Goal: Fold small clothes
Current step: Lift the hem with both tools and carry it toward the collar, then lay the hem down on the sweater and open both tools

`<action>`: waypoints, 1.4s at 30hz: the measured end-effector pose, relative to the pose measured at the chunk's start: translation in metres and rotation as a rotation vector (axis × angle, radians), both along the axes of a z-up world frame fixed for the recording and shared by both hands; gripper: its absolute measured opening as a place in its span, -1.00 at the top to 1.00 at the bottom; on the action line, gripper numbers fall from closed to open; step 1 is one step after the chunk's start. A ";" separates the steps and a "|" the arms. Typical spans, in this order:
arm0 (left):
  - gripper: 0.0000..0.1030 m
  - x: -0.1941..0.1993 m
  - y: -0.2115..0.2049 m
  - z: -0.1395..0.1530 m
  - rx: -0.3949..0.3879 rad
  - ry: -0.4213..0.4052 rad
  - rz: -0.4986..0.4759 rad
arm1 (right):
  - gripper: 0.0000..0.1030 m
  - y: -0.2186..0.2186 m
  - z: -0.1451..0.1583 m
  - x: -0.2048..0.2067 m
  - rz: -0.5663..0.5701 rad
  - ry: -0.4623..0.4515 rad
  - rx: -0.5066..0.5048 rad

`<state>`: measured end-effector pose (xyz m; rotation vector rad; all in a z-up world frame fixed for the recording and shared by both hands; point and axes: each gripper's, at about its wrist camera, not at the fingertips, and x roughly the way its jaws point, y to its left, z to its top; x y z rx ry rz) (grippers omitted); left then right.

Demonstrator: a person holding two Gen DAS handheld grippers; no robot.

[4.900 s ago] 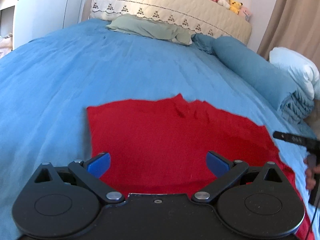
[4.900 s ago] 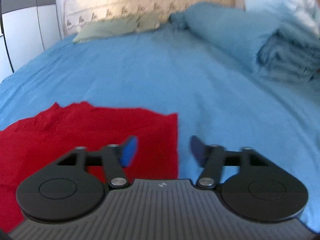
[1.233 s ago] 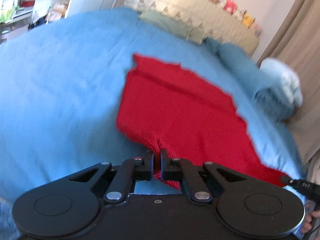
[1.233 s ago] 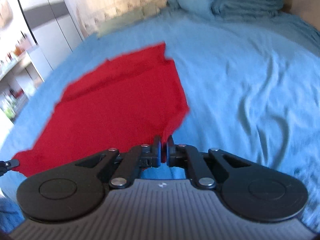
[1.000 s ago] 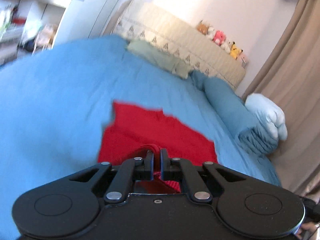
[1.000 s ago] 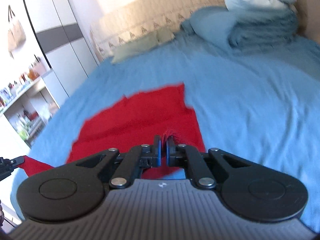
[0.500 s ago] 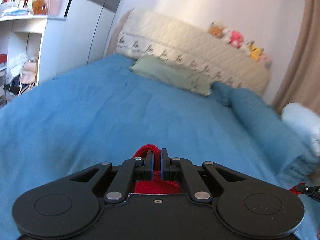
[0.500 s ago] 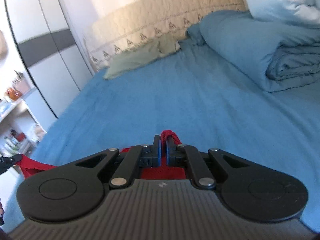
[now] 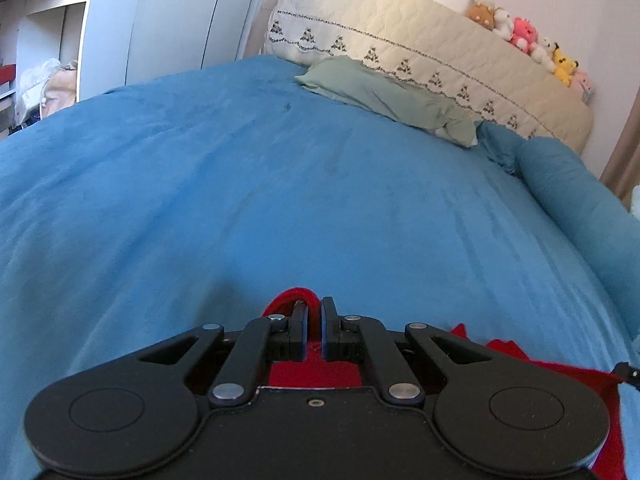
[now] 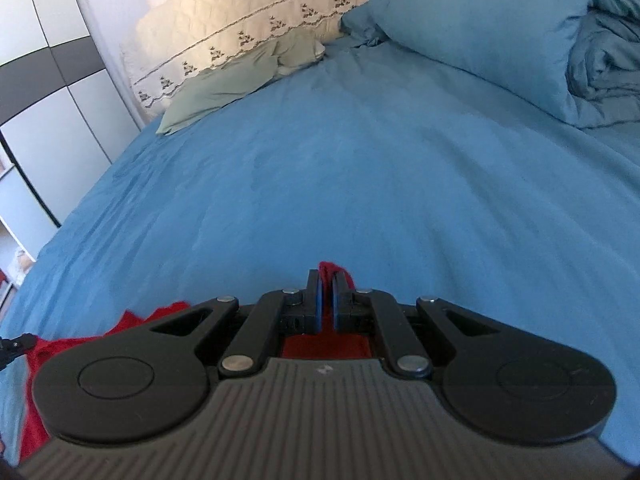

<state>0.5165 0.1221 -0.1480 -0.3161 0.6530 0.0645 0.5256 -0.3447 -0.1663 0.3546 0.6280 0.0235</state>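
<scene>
A red knitted garment (image 9: 316, 372) is pinched at one corner by my left gripper (image 9: 314, 312), which is shut on it; a red loop pokes out above the fingertips. My right gripper (image 10: 326, 284) is shut on another corner of the same red garment (image 10: 324, 346). Most of the cloth hangs below and behind the gripper bodies, hidden from both views. Red fabric shows at the lower right of the left wrist view and at the lower left of the right wrist view. Both grippers point down over the blue bedspread (image 9: 280, 184).
A green pillow (image 9: 384, 98) lies against the cream headboard (image 9: 420, 48), with plush toys (image 9: 524, 40) on top. A rolled blue duvet (image 10: 500, 28) lies along the bed's right side. White shelves (image 9: 44, 40) and a wardrobe (image 10: 48, 92) stand to the left.
Both grippers carried the held red corners forward towards the headboard and lower. The flat red cloth seen ahead a second ago has dropped out of view beneath them.
</scene>
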 end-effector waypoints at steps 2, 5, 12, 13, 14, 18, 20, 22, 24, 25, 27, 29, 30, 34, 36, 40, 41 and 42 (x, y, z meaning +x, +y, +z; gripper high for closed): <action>0.65 -0.001 -0.001 -0.001 0.016 0.008 0.002 | 0.54 0.003 -0.003 0.008 -0.004 -0.003 -0.039; -0.60 -0.009 -0.007 0.011 0.110 -0.030 0.071 | -0.39 0.005 0.001 0.011 -0.018 0.000 -0.092; -0.72 -0.024 -0.049 0.034 0.175 -0.085 -0.224 | -0.61 0.028 0.011 -0.009 0.151 -0.100 -0.225; -0.67 -0.022 -0.057 0.033 0.175 -0.075 -0.262 | -0.61 0.034 0.008 -0.006 0.180 -0.086 -0.244; -0.67 -0.018 -0.068 0.031 0.178 -0.049 -0.305 | -0.61 0.040 0.005 -0.004 0.195 -0.078 -0.258; -0.32 -0.001 -0.100 0.011 0.198 0.044 -0.406 | -0.47 0.064 -0.012 0.011 0.252 -0.019 -0.321; -0.22 0.005 -0.110 -0.001 0.221 0.072 -0.418 | -0.27 0.075 -0.024 0.017 0.275 0.004 -0.368; -0.15 0.011 -0.117 -0.010 0.225 0.086 -0.418 | -0.06 0.081 -0.033 0.018 0.280 0.019 -0.392; 0.05 0.017 -0.120 -0.018 0.217 0.104 -0.419 | 0.00 0.083 -0.041 0.019 0.283 0.026 -0.400; 0.37 0.019 -0.121 -0.021 0.209 0.118 -0.426 | 0.10 0.083 -0.044 0.020 0.284 0.025 -0.402; 0.94 0.024 -0.121 -0.023 0.214 0.128 -0.436 | 0.38 0.082 -0.048 0.019 0.288 0.019 -0.415; 0.94 0.021 -0.124 -0.021 0.241 0.112 -0.445 | 0.58 0.081 -0.048 0.021 0.284 0.009 -0.421; 0.95 0.020 -0.124 -0.020 0.248 0.103 -0.445 | 0.63 0.080 -0.046 0.022 0.283 0.003 -0.415; 0.96 0.016 -0.119 -0.010 0.238 0.031 -0.421 | 0.64 0.078 -0.035 0.018 0.266 -0.040 -0.410; 0.96 0.015 -0.116 -0.002 0.241 -0.005 -0.400 | 0.64 0.074 -0.029 0.018 0.253 -0.058 -0.399; 0.96 0.021 -0.116 -0.001 0.235 -0.026 -0.355 | 0.64 0.068 -0.028 0.024 0.210 -0.047 -0.380; 0.95 0.023 -0.117 -0.004 0.233 -0.011 -0.349 | 0.64 0.067 -0.029 0.026 0.202 -0.040 -0.381; 0.94 0.025 -0.118 -0.009 0.232 0.007 -0.344 | 0.64 0.066 -0.033 0.028 0.198 -0.028 -0.377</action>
